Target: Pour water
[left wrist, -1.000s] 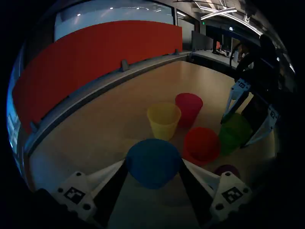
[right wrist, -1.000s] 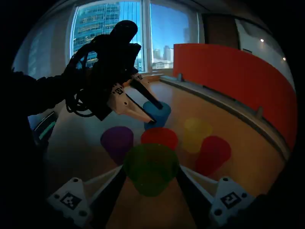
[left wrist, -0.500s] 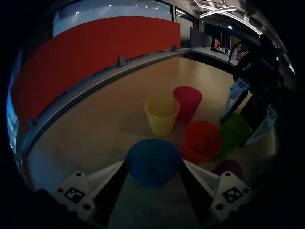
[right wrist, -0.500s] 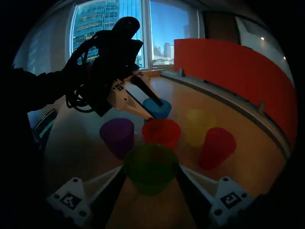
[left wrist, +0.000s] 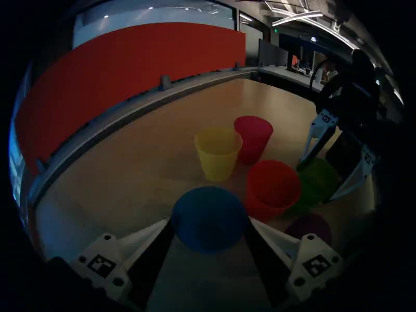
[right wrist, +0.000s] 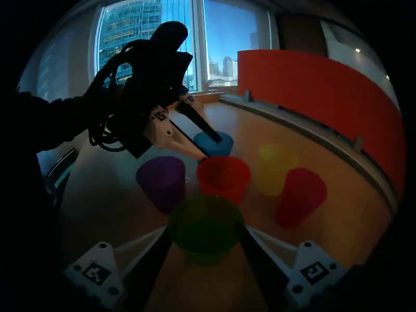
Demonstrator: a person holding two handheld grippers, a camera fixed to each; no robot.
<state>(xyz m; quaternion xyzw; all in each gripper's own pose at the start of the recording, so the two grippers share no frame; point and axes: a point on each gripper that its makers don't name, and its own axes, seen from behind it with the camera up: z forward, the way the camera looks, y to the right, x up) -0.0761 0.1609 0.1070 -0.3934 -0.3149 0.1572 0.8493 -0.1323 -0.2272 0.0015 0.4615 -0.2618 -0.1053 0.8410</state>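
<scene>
1. Left gripper (left wrist: 209, 221): both fingers are clamped on the blue cup (left wrist: 209, 217), one on each side wall, rim up. The grip looks centred and the cup upright.
2. Right gripper (right wrist: 206, 229): closed the same way on the green cup (right wrist: 206, 224), also upright.
3. Can't tell if either cup holds water; the interiors are too dark.
4. Landmark is the red cup (left wrist: 272, 188), standing on the table (left wrist: 156, 156). In the left gripper view the blue cup is just beside it on the near side and the green cup just beside it on the far side. I can't tell whether green touches it.
5. The purple cup (right wrist: 162, 179) is near the red cup. The yellow cup (left wrist: 217, 152) is just behind it, with the crimson cup (left wrist: 253, 136) beside yellow.
6. My read of the step: line up a held cup for the pour.
7. To do it well:
   - Clear the red cup's rim before tilting, since space is tight on both sides.
   - Put the pouring lip over the receiver's mouth first, then rotate slowly about the lip.
   - Hold the receiver level.
   - Don't squeeze harder, because thin cup walls probably flex and could slip.
</scene>
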